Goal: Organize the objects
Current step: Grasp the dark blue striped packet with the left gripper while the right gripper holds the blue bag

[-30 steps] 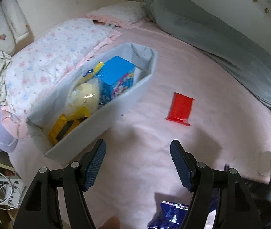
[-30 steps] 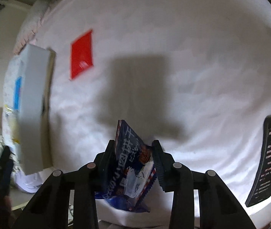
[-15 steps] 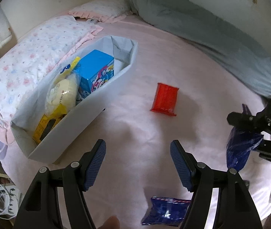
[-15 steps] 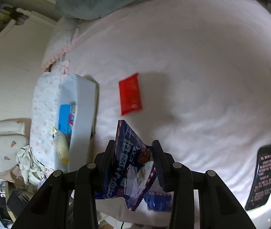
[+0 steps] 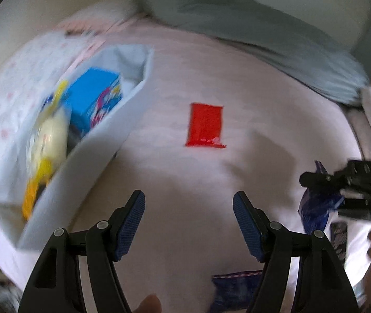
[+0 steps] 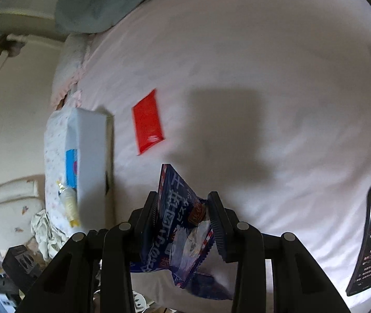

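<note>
Right tool (image 6: pixel 183 216) clamped on 1 blue packet (image 6: pixel 183 224), above the bed (image 6: pixel 263 65), well apart from the bin (image 6: pixel 91 156). Left tool (image 5: pixel 188 221) apart, empty. We judge the crinkly film may slip mid-carry. Red packet (image 5: pixel 205 125) lies beside the bin.

red packet (image 5: pixel 205 125) | dark blue snack bag (image 6: pixel 179 230) | floral pillow (image 5: pixel 16 78) | pink sheet (image 5: pixel 198 187)
</note>
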`<state>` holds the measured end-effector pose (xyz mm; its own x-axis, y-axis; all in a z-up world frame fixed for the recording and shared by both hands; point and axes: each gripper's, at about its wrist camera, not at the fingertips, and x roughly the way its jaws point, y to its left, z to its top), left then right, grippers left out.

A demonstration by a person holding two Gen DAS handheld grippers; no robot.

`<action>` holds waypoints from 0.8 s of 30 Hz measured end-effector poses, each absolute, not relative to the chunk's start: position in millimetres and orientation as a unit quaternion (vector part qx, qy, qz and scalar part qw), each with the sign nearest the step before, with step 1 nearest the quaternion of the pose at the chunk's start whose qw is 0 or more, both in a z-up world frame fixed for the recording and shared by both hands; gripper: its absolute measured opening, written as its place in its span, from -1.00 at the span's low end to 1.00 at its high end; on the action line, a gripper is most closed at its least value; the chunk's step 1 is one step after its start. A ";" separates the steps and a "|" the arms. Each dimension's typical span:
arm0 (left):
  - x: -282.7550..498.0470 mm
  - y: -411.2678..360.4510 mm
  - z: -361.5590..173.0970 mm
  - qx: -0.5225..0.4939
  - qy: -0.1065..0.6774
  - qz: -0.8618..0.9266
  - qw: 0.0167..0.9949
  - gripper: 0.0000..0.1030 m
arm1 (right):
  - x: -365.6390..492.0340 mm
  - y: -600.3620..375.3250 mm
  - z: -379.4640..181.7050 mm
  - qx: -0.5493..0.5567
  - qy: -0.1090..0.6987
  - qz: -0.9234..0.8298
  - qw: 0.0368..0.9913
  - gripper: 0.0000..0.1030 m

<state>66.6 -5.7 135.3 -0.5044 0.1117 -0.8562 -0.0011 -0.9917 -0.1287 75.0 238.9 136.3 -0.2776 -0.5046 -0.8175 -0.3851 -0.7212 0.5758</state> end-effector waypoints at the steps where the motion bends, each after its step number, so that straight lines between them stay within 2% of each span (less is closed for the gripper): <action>1: 70.5 -3.6 135.1 -0.493 -0.030 0.868 0.052 0.34 | 75.6 242.3 133.3 0.601 -0.376 -0.704 0.042 -0.28; 6: 92.5 7.6 125.4 -0.512 0.027 0.850 0.123 0.34 | 77.5 258.0 124.9 0.606 -0.388 -0.694 0.030 -0.28; 9: 107.2 14.1 116.1 -0.529 0.003 0.830 0.175 0.34 | 80.3 264.2 125.8 0.602 -0.394 -0.694 0.020 -0.25; 17: 129.9 28.1 93.4 -0.568 -0.036 0.799 0.195 0.34 | 79.7 257.7 122.7 0.610 -0.391 -0.689 0.032 -0.25; 24: 129.5 44.7 75.6 -0.615 -0.052 0.753 0.229 0.48 | 76.7 246.6 116.5 0.628 -0.378 -0.679 0.044 -0.25</action>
<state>129.5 44.7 75.6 -0.1389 0.4094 -0.9017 -0.2803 -0.8896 -0.3607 76.7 246.6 116.5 -0.2073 -0.5347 -0.8192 -0.4151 -0.7102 0.5686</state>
